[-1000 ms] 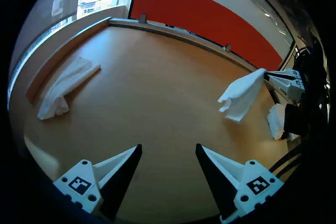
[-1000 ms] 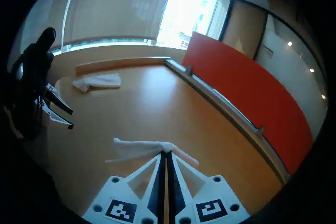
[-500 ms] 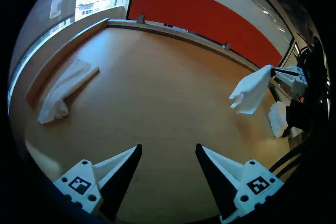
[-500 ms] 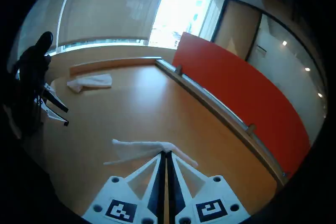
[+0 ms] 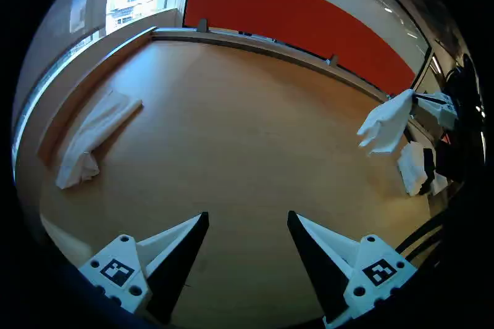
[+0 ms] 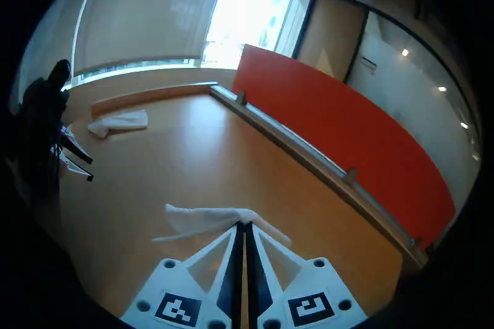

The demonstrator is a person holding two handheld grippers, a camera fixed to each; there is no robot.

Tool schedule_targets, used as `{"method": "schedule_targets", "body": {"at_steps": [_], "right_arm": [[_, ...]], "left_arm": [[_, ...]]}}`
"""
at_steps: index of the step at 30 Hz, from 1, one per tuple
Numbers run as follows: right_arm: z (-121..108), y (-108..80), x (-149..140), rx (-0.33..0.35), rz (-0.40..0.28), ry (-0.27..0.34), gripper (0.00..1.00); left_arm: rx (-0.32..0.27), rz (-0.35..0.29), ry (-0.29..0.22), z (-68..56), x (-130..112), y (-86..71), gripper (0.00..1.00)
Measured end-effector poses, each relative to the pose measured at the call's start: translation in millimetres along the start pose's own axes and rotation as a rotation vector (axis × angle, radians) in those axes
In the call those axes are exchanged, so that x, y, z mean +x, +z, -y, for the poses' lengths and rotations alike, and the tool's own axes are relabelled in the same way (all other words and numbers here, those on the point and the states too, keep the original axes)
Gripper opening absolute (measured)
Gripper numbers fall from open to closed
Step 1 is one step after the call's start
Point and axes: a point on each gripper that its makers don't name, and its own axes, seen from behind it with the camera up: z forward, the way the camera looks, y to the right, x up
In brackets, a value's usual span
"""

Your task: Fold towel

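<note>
The right hand-held gripper (image 6: 245, 224) has its two fingers pressed together on a white towel (image 6: 204, 218), which is bunched across the fingertips. In the left gripper view the same towel (image 5: 386, 128) hangs limp from that gripper, clear of the wooden worktop (image 5: 247, 131) and over its right-hand edge. The left hand-held gripper (image 5: 247, 213) is wide open and holds nothing. It hovers low over the bare middle of the worktop.

The step in hand looks like bringing the towel in to be laid out. To do it well, carry it over the bare middle in front of the left hand-held gripper and lower it so the hanging end touches first, then draw it back so the cloth lays flat rather than in a heap. The open gripper should then take a free corner, so the two can pull an edge taut before any fold. Whether the pinch is on a corner or a gathered fold is hard to tell from here (the cloth is crumpled at the tips), so a re-grip may be needed.

Keep well apart from the second towel (image 5: 92, 137) lying at the far left edge, and from the white cloth (image 5: 410, 168) at the right edge just below the hanging towel.
</note>
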Motion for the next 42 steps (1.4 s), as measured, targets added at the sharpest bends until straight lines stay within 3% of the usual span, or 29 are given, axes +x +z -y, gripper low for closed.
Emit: {"method": "schedule_targets", "body": {"at_steps": [42], "right_arm": [[-168.6, -81.1, -91.5, -0.184, 0.08, 0.101, 0.02]], "left_arm": [[0.022, 0.021, 0.058, -21.8, 10.4, 15.3, 0.95]]}}
